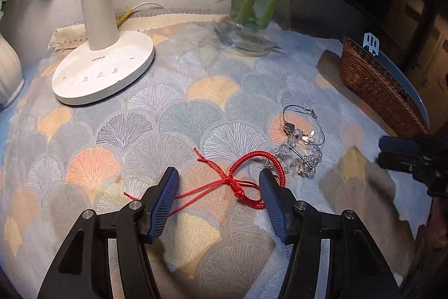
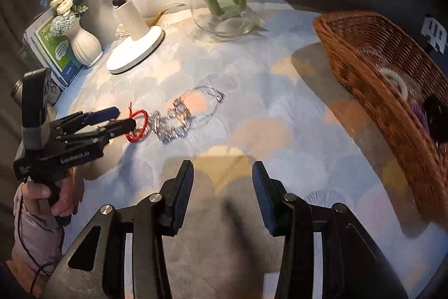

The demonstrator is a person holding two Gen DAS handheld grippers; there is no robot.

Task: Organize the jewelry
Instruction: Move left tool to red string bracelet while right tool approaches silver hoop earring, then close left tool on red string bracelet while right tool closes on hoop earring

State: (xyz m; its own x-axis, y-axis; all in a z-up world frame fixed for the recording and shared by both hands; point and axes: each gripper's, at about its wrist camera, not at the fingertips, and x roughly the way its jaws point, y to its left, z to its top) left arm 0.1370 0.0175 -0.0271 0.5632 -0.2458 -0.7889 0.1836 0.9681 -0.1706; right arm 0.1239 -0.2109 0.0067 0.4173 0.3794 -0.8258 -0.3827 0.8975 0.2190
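The left tool [image 1: 218, 178] stood spread, its fingers straddling the red cord bracelet [image 1: 246, 175] at lower centre on the counter [image 1: 168, 116] without pinching it. The right tool [image 2: 222, 173] was spread and empty. Crystal bracelets [image 1: 302, 142] lay just right of the cord; the wicker basket [image 2: 364, 60] sat at right.

Black gripper [image 2: 119, 118] lettered GenRobot.AI, blue ribbed pads [image 1: 163, 205]; silver screws; pale sleeve [image 2: 36, 231]

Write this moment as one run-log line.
left gripper: open, straddling red cord bracelet | right gripper: open, empty | wicker basket: some jewelry inside
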